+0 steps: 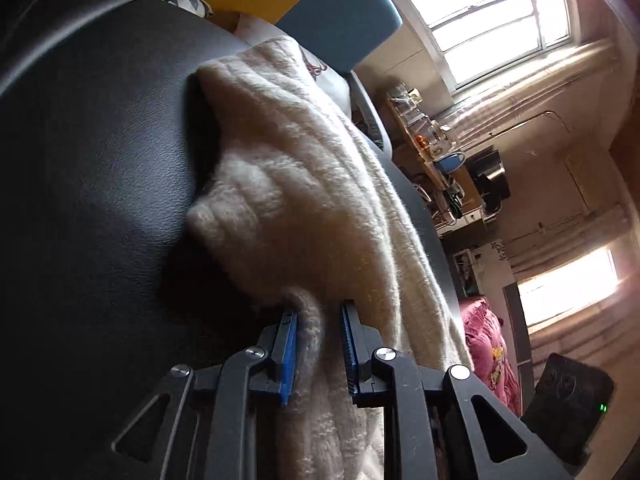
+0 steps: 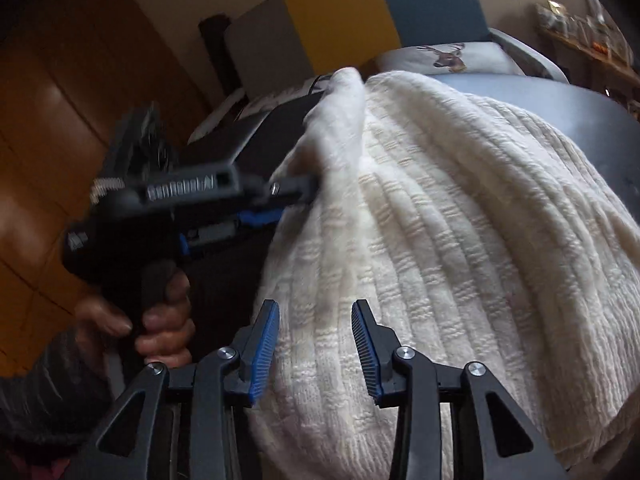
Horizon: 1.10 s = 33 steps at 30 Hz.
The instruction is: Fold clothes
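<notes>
A cream knitted sweater lies spread over a dark leather-like surface, filling most of the right wrist view and running past that picture's near and right borders. The left claw pinches a rolled edge of the sweater between its blue pads, with the knit bunched up in a hump just beyond the fingertips and the rest trailing toward the far right. In the right wrist view the same left claw comes in from the left, lifting a flap of the sweater's left edge off the dark surface; a hand grips its handle at the near left. The right claw hovers spread over the near part of the sweater, its pads apart with only flat knit between them; whether they touch the fabric I cannot tell. Bare dark surface lies open to the left of the sweater. A yellow and blue chair back and a deer-print cushion stand at the far edge.
</notes>
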{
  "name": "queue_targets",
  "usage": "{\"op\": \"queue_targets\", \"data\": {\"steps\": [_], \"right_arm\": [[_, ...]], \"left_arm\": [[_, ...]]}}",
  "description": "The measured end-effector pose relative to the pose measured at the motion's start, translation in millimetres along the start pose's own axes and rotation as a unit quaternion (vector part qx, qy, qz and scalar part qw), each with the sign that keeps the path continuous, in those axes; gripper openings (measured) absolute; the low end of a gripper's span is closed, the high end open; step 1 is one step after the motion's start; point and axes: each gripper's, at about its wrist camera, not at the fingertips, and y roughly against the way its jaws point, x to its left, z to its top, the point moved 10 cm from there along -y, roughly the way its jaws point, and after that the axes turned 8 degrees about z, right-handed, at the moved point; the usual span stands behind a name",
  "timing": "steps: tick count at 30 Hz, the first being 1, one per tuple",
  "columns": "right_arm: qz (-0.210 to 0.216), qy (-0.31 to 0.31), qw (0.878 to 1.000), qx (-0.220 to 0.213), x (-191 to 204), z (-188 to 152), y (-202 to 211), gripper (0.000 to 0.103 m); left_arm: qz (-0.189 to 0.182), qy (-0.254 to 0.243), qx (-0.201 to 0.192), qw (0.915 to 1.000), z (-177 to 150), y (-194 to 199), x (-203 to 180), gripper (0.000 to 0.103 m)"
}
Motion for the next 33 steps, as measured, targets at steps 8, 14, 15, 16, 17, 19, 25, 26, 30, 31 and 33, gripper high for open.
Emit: {"op": "queue_targets", "data": {"steps": [8, 14, 15, 16, 17, 19, 25, 26, 30, 31, 33], "right_arm": [[-0.032, 0.059, 0.997, -0.023, -4.8, -9.5, -24.0, 0.059], [-0.040, 0.077, 0.996, -0.005, -3.9, -9.2, -27.0, 0.045], [-0.036, 0.066, 0.997, -0.005, -8.4, -6.7, -24.9, 0.036], [-0.025, 0.036, 0.999, -0.008, -17.6, -1.8, -20.2, 0.016], [-0.016, 0.005, 1.000, -0.024, -29.4, 5.4, -11.3, 0.015], [-0.004, -0.055, 0.996, -0.066, -55.3, 21.6, 10.7, 0.015], [0.001, -0.199, 0.968, -0.154, -146.8, 43.0, 65.3, 0.015], [0.019, -0.239, 0.957, -0.164, -164.9, 40.2, 69.4, 0.015], [0.065, -0.360, 0.913, -0.178, -224.3, 23.5, 67.6, 0.007], [0.066, -0.359, 0.914, -0.180, -226.4, 21.7, 65.8, 0.000], [0.062, -0.341, 0.920, -0.184, -221.4, 22.1, 63.9, 0.000]], "left_arm": [[-0.053, -0.013, 0.007, 0.9985, 11.3, -4.0, -38.0, 0.036], [0.007, 0.012, -0.022, 0.9997, 2.9, 15.8, 8.0, 0.053], [0.024, 0.018, -0.030, 0.9991, 0.5, 22.8, 22.1, 0.059], [0.037, 0.030, -0.039, 0.9981, -0.6, 29.3, 34.8, 0.068], [0.048, 0.041, -0.047, 0.9969, -1.8, 35.7, 47.0, 0.071], [0.055, 0.061, -0.060, 0.9948, -3.7, 46.9, 66.1, 0.075], [0.080, 0.031, -0.078, 0.9932, 6.6, 42.3, 57.5, 0.083], [0.090, 0.013, -0.078, 0.9929, 7.8, 36.1, 51.8, 0.083], [0.137, -0.065, -0.056, 0.9869, 4.1, 11.7, 33.2, 0.083], [0.145, -0.072, -0.053, 0.9855, 4.0, 4.9, 28.7, 0.083], [0.161, -0.085, -0.046, 0.9822, 4.1, -8.4, 21.1, 0.083]]}}
